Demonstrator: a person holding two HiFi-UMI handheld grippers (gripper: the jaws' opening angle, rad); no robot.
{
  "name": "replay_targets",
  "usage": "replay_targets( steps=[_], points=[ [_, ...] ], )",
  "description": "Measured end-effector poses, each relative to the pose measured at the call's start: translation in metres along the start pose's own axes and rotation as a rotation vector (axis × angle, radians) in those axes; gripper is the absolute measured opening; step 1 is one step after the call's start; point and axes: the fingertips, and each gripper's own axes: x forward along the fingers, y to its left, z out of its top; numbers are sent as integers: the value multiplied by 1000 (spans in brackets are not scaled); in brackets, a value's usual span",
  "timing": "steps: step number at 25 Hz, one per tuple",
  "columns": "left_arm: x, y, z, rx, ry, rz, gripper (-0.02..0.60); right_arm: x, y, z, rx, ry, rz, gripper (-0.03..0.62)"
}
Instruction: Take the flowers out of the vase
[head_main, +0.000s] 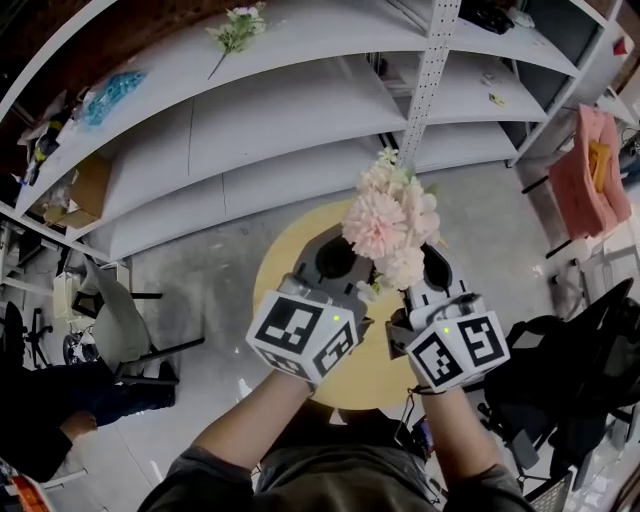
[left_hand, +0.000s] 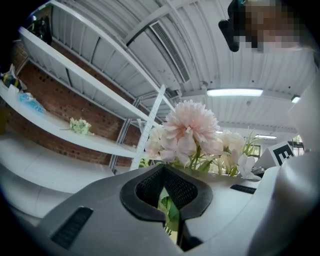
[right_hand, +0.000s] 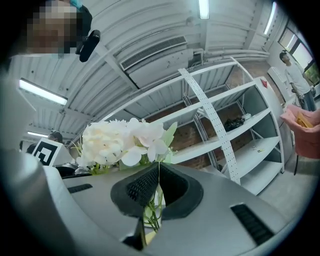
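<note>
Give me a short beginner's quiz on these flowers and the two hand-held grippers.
1. True or false: the pink and cream flower bouquet lies flat on the round pale wooden table.
2. Where is the second, small white flower bunch? A: the top white metal shelf; B: a sink; C: a basket.
3. Fill in: green stems show in the gap between each gripper's ____.
Key: 1 false, it stands up between the left gripper and the right gripper; 2 A; 3 jaws.
</note>
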Motion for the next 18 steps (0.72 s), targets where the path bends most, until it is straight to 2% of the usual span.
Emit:
replay_targets(
  steps=[9, 18],
  points=[
    [-15, -42, 88, 80, -92, -40, 9, -17, 38, 89, -69, -109, 21, 15],
    [-33, -76, 154, 157, -179, -67, 9, -33, 73, 155, -127, -212, 52, 15]
  ],
)
